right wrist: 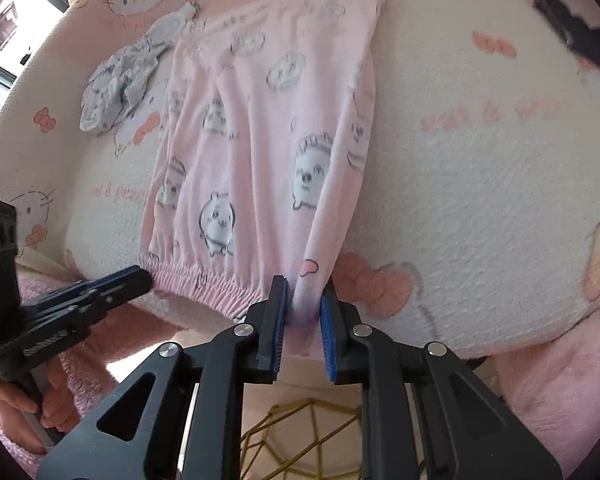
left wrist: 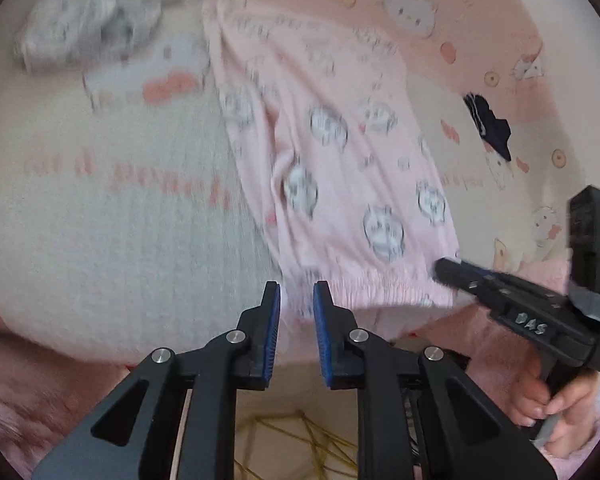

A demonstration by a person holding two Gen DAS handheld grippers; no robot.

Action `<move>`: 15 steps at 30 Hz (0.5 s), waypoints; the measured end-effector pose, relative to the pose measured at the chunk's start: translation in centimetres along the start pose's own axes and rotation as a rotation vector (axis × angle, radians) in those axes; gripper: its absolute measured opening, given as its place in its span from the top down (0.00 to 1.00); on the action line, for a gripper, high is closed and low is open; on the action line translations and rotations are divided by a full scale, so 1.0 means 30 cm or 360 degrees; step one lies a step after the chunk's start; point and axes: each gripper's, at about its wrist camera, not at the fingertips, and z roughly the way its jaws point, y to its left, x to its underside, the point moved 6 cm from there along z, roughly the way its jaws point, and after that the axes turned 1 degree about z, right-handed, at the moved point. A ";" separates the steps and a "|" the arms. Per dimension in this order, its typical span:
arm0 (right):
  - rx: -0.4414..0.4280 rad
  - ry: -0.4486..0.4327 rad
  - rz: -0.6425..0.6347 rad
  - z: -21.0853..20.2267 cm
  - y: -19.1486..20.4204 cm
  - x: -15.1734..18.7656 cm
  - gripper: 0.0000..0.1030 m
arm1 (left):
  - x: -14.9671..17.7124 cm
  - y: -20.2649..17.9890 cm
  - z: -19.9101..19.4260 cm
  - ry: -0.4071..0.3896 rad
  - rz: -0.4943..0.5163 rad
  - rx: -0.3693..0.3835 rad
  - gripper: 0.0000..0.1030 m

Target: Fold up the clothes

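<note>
1. Pink pants (right wrist: 260, 152) lie flat on the bed cover (right wrist: 480, 200), waistband at the near edge.
2. Right gripper (right wrist: 305, 304) is clamped on the waistband's right corner.
3. Left gripper (left wrist: 296, 300) pinches the waistband's left end.
4. Grey garment (right wrist: 124, 84) sits crumpled far left, just beside the pants.

- The pink pajama pants (right wrist: 260, 152) take up the middle of the bed (right wrist: 480, 208), from its near edge to the far side.
- Right of the pants the blanket lies bare and wide; only a dark garment (right wrist: 580, 36) sits at the far right.
- Left of the pants a crumpled grey garment (right wrist: 124, 80) blocks the far left; nearer, the bed is bare.
- The left claw (right wrist: 146, 276) and right claw (right wrist: 304, 312) crowd the near edge at the waistband.
</note>
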 end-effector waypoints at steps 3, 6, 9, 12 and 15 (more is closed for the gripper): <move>0.0072 -0.0212 -0.0057 -0.069 0.019 -0.054 0.77 | -0.041 -0.040 -0.003 -0.0062 0.0106 0.0024 0.72; 0.0066 -0.0270 -0.0098 -0.078 0.026 -0.061 0.75 | -0.066 -0.097 0.017 -0.0087 0.0203 0.0049 0.70; 0.0103 -0.0138 -0.0102 0.012 0.031 -0.047 0.74 | -0.057 -0.120 0.080 0.0005 0.0246 -0.0030 0.69; 0.0170 0.0019 -0.0107 0.097 0.022 -0.022 0.74 | -0.010 -0.074 0.113 0.0106 0.0221 -0.0087 0.69; 0.0163 0.0063 -0.0100 0.095 0.024 -0.028 0.71 | 0.003 -0.050 0.079 0.0137 0.0176 -0.0102 0.68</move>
